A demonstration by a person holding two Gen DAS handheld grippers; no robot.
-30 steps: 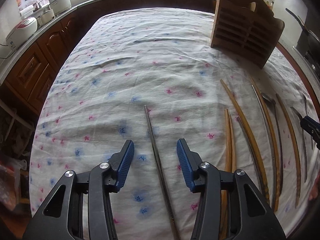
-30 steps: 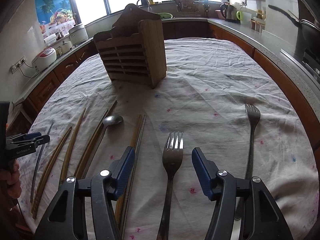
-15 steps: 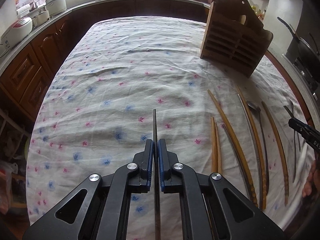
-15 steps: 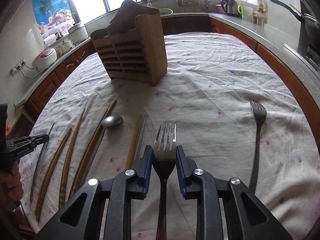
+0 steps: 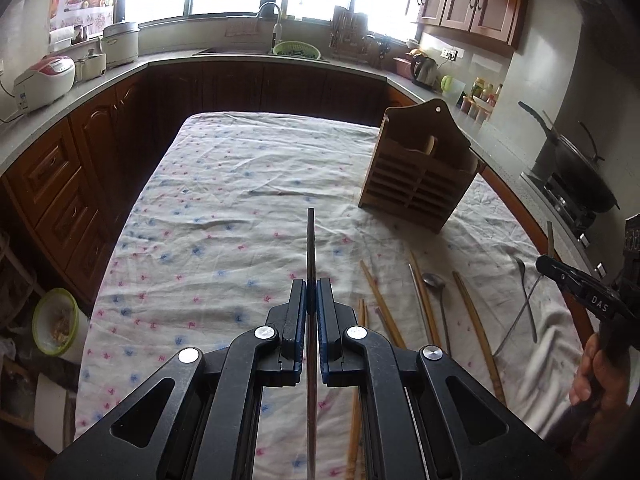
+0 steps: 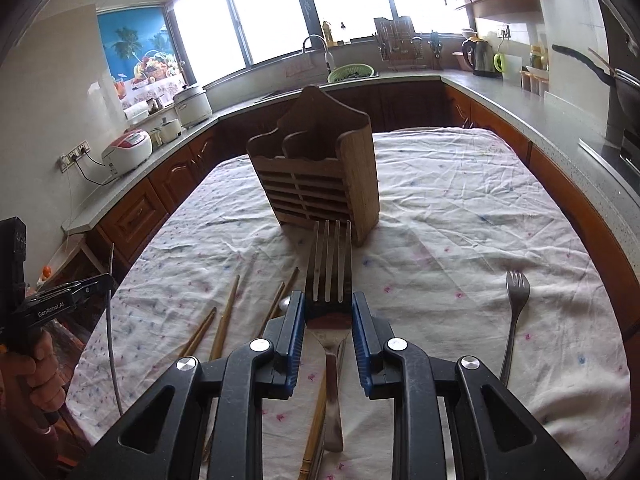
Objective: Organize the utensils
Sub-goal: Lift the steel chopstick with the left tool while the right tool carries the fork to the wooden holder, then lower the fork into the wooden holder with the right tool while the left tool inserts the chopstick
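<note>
- My left gripper [image 5: 311,294] had its jaws pinched tight on a thin metal chopstick [image 5: 311,240], which ran straight out toward 12 o'clock, clear of the tablecloth [image 5: 224,200].
- My right gripper [image 6: 328,308] had its jaws set narrow, clamped on a steel fork [image 6: 329,264] at the base of its head, tines aimed at 12 o'clock.
- Wooden utensil holder [image 6: 316,184] stood upright on the cloth, dead ahead of the fork; in left wrist view it sat at approx. 2 o'clock.
- Bamboo chopsticks [image 5: 380,300] & a spoon [image 5: 434,282] lay on the cloth at 3 o'clock of the left gripper.
- A 2nd fork [image 6: 516,308] lay flat at 3 o'clock of my right gripper, well apart.
</note>
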